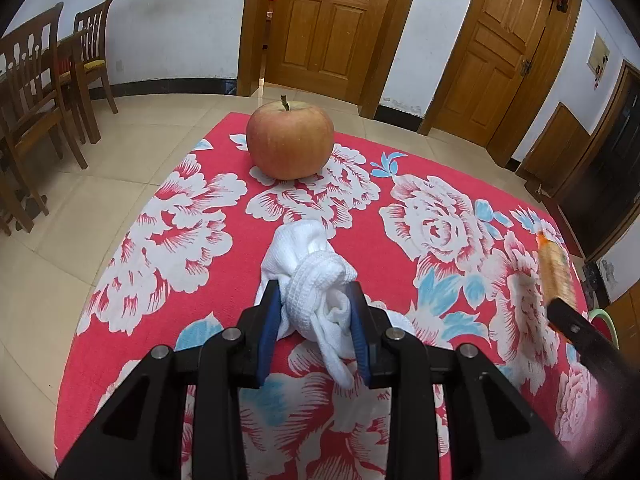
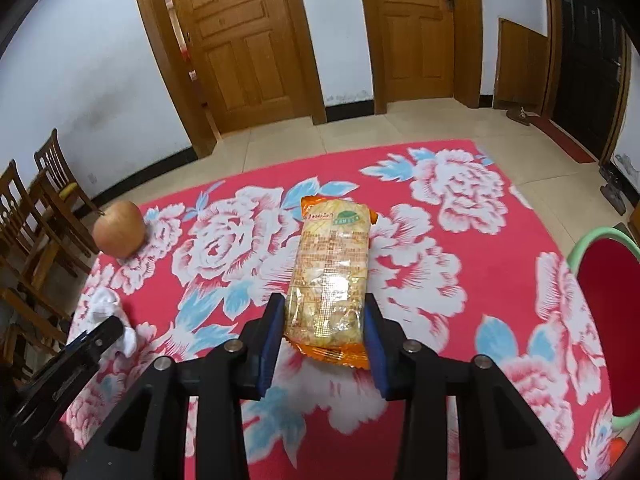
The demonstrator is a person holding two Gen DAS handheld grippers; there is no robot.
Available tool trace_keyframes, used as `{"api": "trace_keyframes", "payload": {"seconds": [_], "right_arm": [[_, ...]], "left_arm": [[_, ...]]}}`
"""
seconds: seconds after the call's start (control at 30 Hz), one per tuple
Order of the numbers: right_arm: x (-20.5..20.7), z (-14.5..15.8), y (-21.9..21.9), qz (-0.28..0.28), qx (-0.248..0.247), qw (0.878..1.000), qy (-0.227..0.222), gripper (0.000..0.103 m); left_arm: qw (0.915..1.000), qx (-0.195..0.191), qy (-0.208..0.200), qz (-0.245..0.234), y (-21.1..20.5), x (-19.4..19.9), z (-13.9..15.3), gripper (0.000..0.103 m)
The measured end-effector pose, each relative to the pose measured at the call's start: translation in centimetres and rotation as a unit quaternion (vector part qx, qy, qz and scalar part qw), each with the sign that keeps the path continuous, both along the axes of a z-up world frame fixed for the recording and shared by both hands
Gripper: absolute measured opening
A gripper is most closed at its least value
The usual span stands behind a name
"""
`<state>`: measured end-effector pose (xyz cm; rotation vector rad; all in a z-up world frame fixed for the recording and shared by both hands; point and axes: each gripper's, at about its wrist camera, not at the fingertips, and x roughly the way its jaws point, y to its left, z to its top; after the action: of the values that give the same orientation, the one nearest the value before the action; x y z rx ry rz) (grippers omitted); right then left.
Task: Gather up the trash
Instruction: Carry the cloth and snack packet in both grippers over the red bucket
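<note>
My left gripper (image 1: pixel 316 300) is shut on a crumpled white cloth (image 1: pixel 316 280), held just above the red flowered tablecloth (image 1: pixel 180 208). My right gripper (image 2: pixel 324 312) is shut on an orange snack packet (image 2: pixel 332 272), which sticks forward between the blue pads. The packet and right gripper show blurred at the right edge of the left wrist view (image 1: pixel 556 272). The white cloth and left gripper show at the lower left of the right wrist view (image 2: pixel 108 312).
An apple (image 1: pixel 290 140) stands at the far edge of the table; it also shows in the right wrist view (image 2: pixel 119 234). A red bin with a green rim (image 2: pixel 600 320) stands at the table's right side. Wooden chairs (image 1: pixel 40 92) stand left, doors behind.
</note>
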<state>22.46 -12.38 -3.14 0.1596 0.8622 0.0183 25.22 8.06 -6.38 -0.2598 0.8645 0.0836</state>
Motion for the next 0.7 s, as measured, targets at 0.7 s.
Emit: {"api": "trace_keyframes", "payload": {"seconds": [0.7], "right_arm": [[-9.5, 4.5, -9.7, -0.065, 0.006, 0.996, -0.056, 0.041]], "left_arm": [[0.9999, -0.003, 0.000, -0.010, -0.4, -0.2, 0.1, 0.033]]}}
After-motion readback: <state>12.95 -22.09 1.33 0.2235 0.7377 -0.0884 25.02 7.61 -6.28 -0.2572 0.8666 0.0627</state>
